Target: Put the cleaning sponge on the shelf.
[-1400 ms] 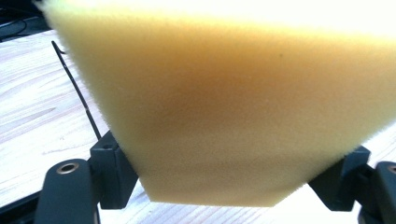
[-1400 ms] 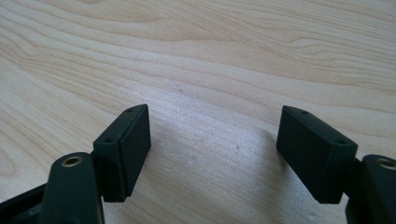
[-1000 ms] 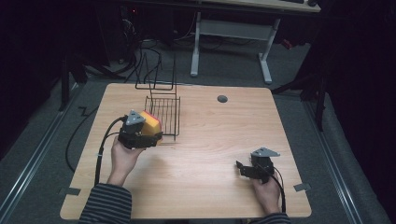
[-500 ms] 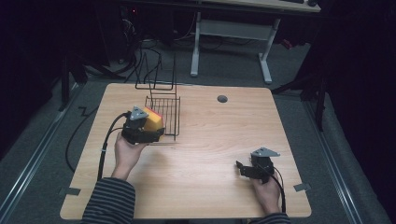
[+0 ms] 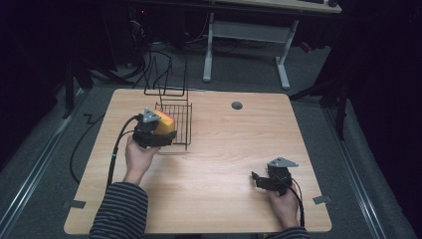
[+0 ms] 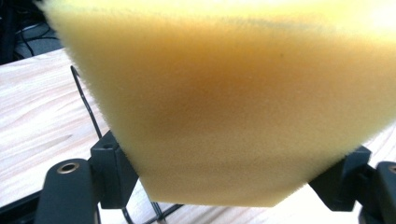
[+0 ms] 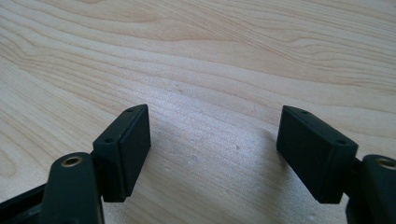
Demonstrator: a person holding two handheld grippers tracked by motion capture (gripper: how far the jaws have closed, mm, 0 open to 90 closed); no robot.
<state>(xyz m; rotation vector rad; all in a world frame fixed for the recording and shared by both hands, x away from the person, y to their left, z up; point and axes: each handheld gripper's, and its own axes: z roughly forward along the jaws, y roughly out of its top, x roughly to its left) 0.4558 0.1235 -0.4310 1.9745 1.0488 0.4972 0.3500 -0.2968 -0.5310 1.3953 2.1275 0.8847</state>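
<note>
High view: left gripper [image 5: 166,130] grips a yellow sponge [image 5: 166,124] at the wire rack's [image 5: 180,124] left edge, slightly nearer than before. Left gripper view: sponge [image 6: 224,98] pinched tight, no writing. Right gripper view: right gripper [image 7: 212,151] gapes empty over the table [image 7: 210,60]

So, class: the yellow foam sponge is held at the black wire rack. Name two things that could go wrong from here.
1. The left hand-held gripper pinches the soft yellow foam sponge near its narrow end; the foam could squash and slip out.
2. The sponge sits right at the edge of the black wire rack, so it may catch on a wire or push the rack across the wooden table. The right hand-held gripper, open and far off, cannot steady it.
</note>
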